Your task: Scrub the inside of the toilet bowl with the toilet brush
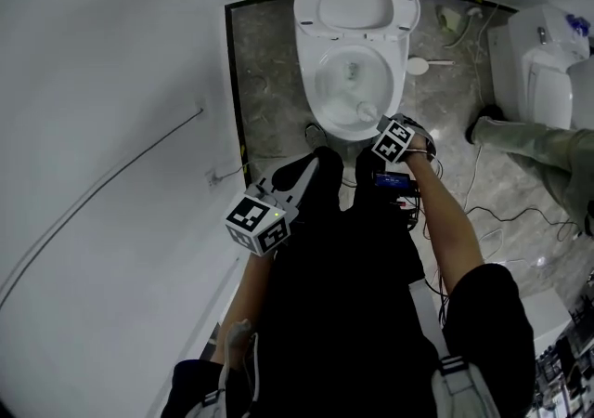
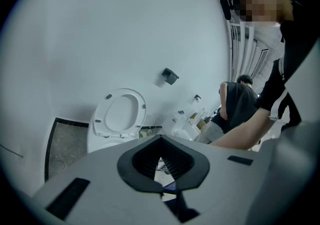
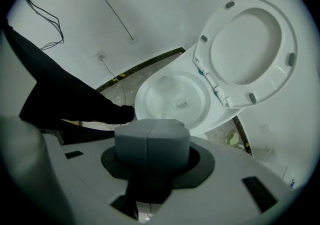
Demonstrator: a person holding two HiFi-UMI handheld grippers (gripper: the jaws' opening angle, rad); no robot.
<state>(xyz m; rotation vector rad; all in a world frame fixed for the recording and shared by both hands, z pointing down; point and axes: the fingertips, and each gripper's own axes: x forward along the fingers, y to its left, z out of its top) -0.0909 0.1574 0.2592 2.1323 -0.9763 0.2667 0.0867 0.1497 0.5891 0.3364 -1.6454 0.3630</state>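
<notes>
Right claw (image 1: pixel 379 124) sits at the near rim of the toilet bowl (image 1: pixel 322 96), on its right side. Its jaws are clamped on a grey, blocky brush handle (image 3: pixel 152 141) that fills the gap between them. In the head view a pale knob (image 1: pixel 367 111) shows just ahead of the claw, over the bowl's near edge; probably the same handle. The bristle end cannot be picked out in any view.

Left claw (image 1: pixel 311 175) is held back from the bowl, on its near left side, pointing roughly toward it. Its dark pads (image 2: pixel 142 161) are drawn together at the tips, with only a thin slit behind them and nothing between.

The bowl is white and open, with the seat and lid (image 1: pixel 357 0) tipped up behind it against the white wall (image 1: pixel 121 82). Water sits at the bottom of the bowl (image 3: pixel 172 100).

A white round-headed object with a short stick (image 1: pixel 419 65) lies on the grey stone floor (image 1: pixel 269 72) just right of the bowl. A second white fixture (image 1: pixel 543 68) stands well to the right of the bowl. Between it and the bowl, a second person's leg (image 1: pixel 534 142) and shoe (image 1: pixel 483 124) rest on the floor. A thin cable (image 1: pixel 102 212) runs along the wall left of the bowl.
</notes>
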